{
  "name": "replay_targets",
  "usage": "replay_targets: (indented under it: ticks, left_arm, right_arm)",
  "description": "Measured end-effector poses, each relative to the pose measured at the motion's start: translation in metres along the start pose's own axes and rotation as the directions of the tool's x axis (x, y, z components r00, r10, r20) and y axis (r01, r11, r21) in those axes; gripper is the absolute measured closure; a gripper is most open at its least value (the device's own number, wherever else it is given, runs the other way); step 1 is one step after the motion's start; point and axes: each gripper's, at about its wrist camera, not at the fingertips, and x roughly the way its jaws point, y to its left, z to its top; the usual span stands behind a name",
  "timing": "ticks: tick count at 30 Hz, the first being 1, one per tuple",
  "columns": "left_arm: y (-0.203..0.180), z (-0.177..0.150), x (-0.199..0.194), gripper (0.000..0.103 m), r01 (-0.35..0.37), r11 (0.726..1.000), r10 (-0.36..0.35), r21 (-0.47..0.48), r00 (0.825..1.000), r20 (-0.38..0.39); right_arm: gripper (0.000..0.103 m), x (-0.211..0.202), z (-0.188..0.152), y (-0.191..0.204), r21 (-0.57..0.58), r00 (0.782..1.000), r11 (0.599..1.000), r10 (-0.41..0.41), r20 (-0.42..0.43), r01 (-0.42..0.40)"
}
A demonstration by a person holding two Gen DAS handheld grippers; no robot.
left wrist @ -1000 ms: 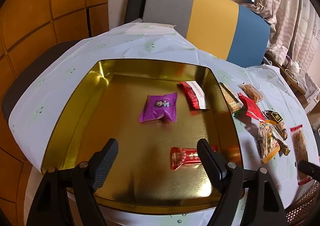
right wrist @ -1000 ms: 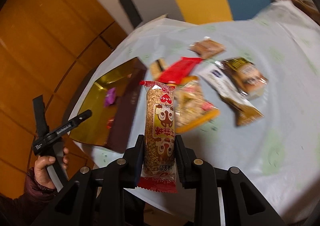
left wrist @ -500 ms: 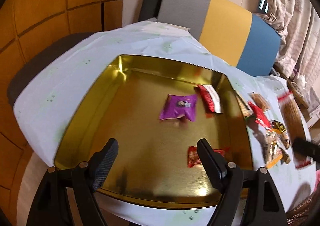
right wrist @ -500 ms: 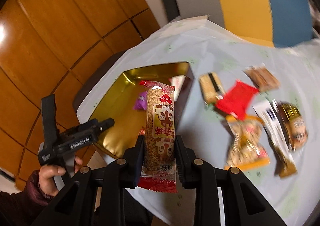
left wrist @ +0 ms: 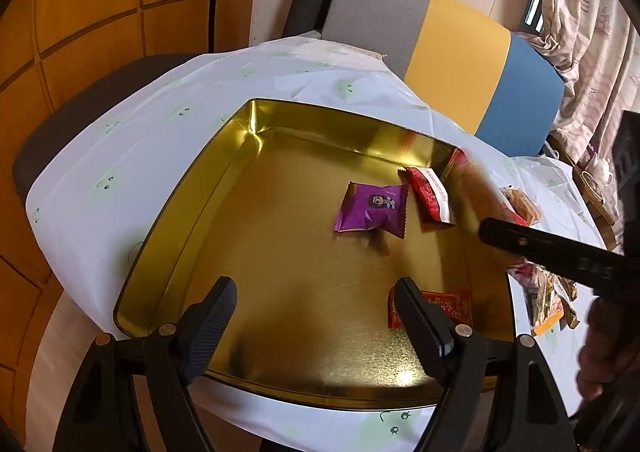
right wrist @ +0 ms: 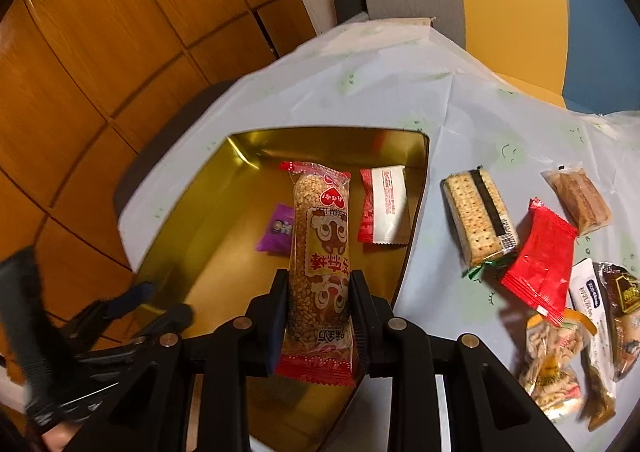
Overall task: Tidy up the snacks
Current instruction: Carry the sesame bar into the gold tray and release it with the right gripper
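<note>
My right gripper [right wrist: 319,276] holds a long puffed-rice bar [right wrist: 320,236] in a clear and red wrapper upright over the gold tin [right wrist: 328,132]. Its pads still touch the bar's sides while the jaws are opening. In the left wrist view the bar [left wrist: 480,188] shows as a blur over the tin's right wall [left wrist: 486,260]. The left gripper [left wrist: 314,286] is open and holds nothing, above the tin's near edge. Inside the tin lie a purple packet [left wrist: 372,208], a red and white packet [left wrist: 430,192] and a red candy [left wrist: 448,306].
On the white tablecloth [right wrist: 460,104] right of the tin lie a cracker pack [right wrist: 478,216], a red packet [right wrist: 540,260], a brown cake [right wrist: 582,200], a peanut bag [right wrist: 554,364] and other wrapped snacks. A grey, yellow and blue chair [left wrist: 452,52] stands behind the table.
The right gripper has carried the rice bar left, from above the loose snacks to over the gold tin. The left gripper has shifted a little along the tin's near edge.
</note>
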Motion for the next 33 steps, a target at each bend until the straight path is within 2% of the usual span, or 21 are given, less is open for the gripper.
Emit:
replay_targets:
  ticks: [4, 9, 11, 12, 13, 20, 21, 22, 24, 28, 31, 33]
  left_arm:
    - [-0.001, -0.001, 0.0, 0.021, 0.0, 1.0, 0.0, 0.007, 1.0, -0.002]
    - [-0.004, 0.0, -0.002, 0.021, -0.008, 1.0, 0.008, 0.017, 1.0, 0.014]
    - [-0.006, 0.0, -0.002, 0.021, -0.006, 1.0, 0.005, 0.019, 1.0, 0.014]
    - [-0.007, 0.0, -0.002, 0.021, 0.0, 1.0, 0.0, 0.019, 1.0, 0.011]
    - [-0.008, 0.0, -0.003, 0.021, 0.001, 1.0, -0.002, 0.02, 1.0, 0.01]
    - [-0.018, 0.0, -0.01, 0.021, 0.002, 0.998, -0.004, 0.059, 1.0, 0.023]
    - [-0.02, 0.0, -0.011, 0.021, 0.0, 0.998, -0.002, 0.067, 1.0, 0.025]
    - [-0.021, 0.0, -0.011, 0.021, -0.002, 0.997, 0.0, 0.073, 1.0, 0.025]
    - [-0.023, -0.001, -0.012, 0.021, -0.006, 0.997, 0.004, 0.082, 1.0, 0.028]
    - [-0.028, -0.002, -0.016, 0.021, -0.006, 0.995, 0.002, 0.1, 0.999, 0.033]
    - [-0.033, -0.002, -0.019, 0.021, -0.006, 0.993, 0.001, 0.121, 0.999, 0.045]
    - [-0.036, -0.002, -0.021, 0.021, -0.001, 0.992, -0.006, 0.129, 0.999, 0.051]
  right_arm:
    - [0.069, 0.009, -0.001, -0.001, -0.008, 1.0, 1.0, -0.017, 0.017, 0.017]
    - [0.067, -0.001, -0.007, 0.001, -0.017, 0.999, 1.0, -0.025, 0.036, 0.025]
    - [0.053, -0.011, -0.013, 0.002, -0.029, 0.998, 0.999, -0.032, 0.054, 0.034]
    - [0.043, -0.014, -0.014, 0.003, -0.03, 0.997, 0.999, -0.036, 0.062, 0.038]
    - [0.038, -0.019, -0.017, 0.004, -0.035, 0.996, 0.998, -0.046, 0.08, 0.049]
    - [0.033, -0.047, -0.03, 0.007, -0.072, 0.98, 0.991, -0.1, 0.173, 0.113]
    - [0.03, -0.05, -0.031, 0.006, -0.068, 0.979, 0.992, -0.095, 0.181, 0.109]
    - [0.022, -0.054, -0.033, 0.006, -0.066, 0.977, 0.992, -0.093, 0.191, 0.107]
    - [0.015, -0.063, -0.037, 0.004, -0.065, 0.97, 0.991, -0.1, 0.221, 0.117]
    - [0.009, -0.081, -0.044, 0.001, -0.074, 0.949, 0.982, -0.145, 0.28, 0.172]
    - [0.002, -0.097, -0.05, -0.002, -0.092, 0.919, 0.967, -0.194, 0.343, 0.239]
    - [0.0, -0.107, -0.052, -0.006, -0.097, 0.903, 0.96, -0.209, 0.376, 0.263]
